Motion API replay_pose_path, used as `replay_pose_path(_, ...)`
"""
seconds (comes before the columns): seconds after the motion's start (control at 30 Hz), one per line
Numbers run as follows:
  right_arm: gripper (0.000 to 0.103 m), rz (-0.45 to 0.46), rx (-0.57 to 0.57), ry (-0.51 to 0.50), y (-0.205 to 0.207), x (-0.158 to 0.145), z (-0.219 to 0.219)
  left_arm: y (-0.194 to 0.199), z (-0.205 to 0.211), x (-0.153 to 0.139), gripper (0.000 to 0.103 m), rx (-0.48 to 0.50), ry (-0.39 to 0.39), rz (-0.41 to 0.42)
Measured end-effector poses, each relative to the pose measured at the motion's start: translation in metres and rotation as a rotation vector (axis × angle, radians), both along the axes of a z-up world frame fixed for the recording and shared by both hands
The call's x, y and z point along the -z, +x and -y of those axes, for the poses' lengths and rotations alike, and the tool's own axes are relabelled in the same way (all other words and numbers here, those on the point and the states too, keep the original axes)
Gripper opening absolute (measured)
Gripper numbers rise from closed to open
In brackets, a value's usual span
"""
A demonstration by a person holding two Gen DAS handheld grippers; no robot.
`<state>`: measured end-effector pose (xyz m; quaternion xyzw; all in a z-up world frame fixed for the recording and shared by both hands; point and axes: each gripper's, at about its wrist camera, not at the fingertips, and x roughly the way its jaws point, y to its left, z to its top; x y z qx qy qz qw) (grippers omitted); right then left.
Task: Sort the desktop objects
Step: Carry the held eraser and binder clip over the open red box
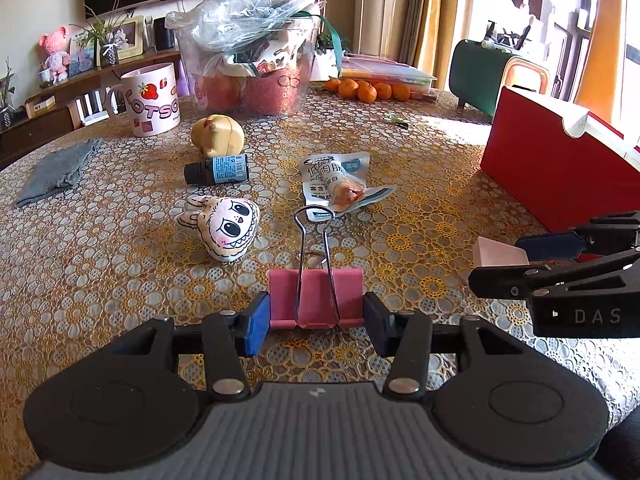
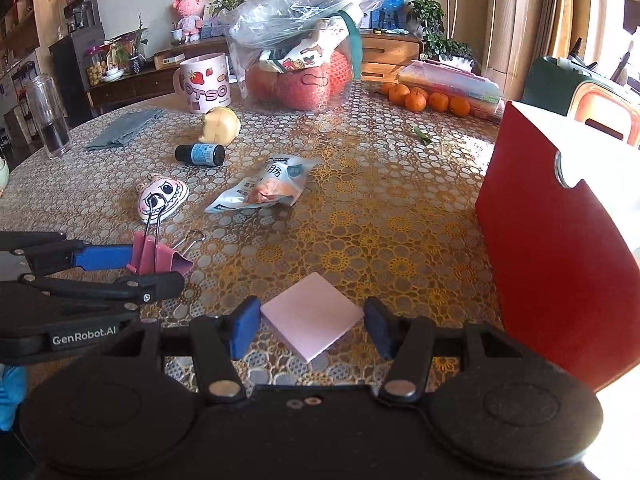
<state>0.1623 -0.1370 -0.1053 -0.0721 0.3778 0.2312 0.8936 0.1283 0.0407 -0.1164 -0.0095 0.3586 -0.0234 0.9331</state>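
the left gripper (image 1: 316, 312) is clenching the pink metal binder clip (image 1: 316, 300) across its body, both pads pressing on its ends, the wire handles standing up and forward. the right gripper (image 2: 312, 326) is grasping the pale pink square sticky-note pad (image 2: 312, 316) by two opposite corners, and the pad is sitting tilted between the pads, seemingly just above the yellow lace-patterned table (image 2: 380, 220).

the red open-topped box (image 2: 560, 260) is standing just to the right, probably where both things are going. the corner hold on the pad is looking risky: with so little surface under each pad, it could be pivoting or slipping out on the way over the box wall. the clip's smooth painted ends could also be sliding if it swings. the two grippers are working close together, so crossing toward the box could be knocking one against the other.
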Motion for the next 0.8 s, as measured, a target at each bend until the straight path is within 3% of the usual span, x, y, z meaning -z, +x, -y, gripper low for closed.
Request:
replay_pose_path(0.37, 0.056, 0.014, 0.038, 0.035, -0.029, -0.011, 0.026, -0.026, 0.016, -0.014, 0.049, 0.010, 0.001, 0.006)
replay_pose_path(0.8, 0.056, 0.046, 0.039, 0.093, -0.061, -0.037, 0.059, -0.048, 0.044, -0.047, 0.048, 0.041, -0.007, 0.071)
